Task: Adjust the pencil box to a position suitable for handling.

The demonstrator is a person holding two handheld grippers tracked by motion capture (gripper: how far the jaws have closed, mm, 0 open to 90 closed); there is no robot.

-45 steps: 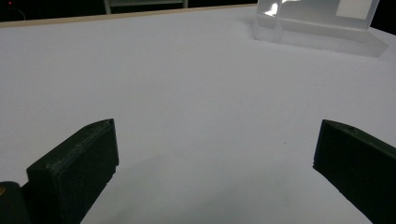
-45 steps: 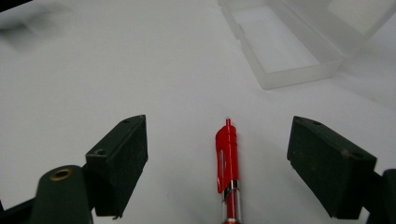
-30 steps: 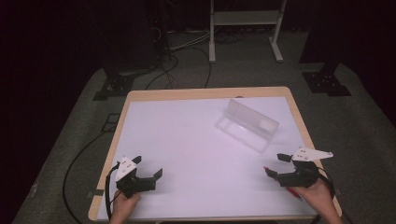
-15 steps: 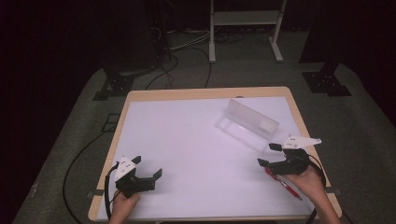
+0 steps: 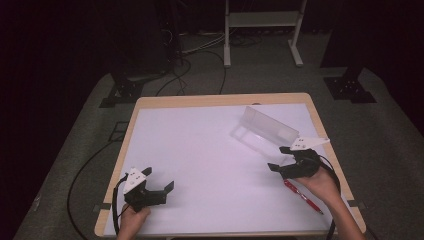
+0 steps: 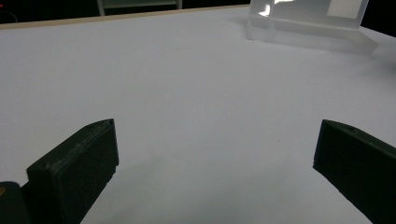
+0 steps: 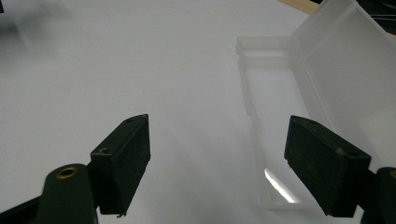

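Item: clear plastic case [image 5: 267,130], lid raised, was recorded on the white table surface [image 5: 210,155] toward the far right quarter, set at a slant to the table edges. In the right gripper view the case [image 7: 299,107] was seen just ahead and to the right of the jaws, its long tray open and its lid standing up behind.

Right gripper [image 5: 282,162]: held just short of the case's near end, apart from it; jaws spread wide, nothing between them.

Red pen [image 5: 302,196]: laid on the table beside the right hand [image 5: 320,182], close to the right edge.

Left gripper [image 5: 160,187]: held at the near left corner, well apart from the case; jaws spread wide, nothing gripped. The case [image 6: 310,23] was seen far off in the left gripper view.
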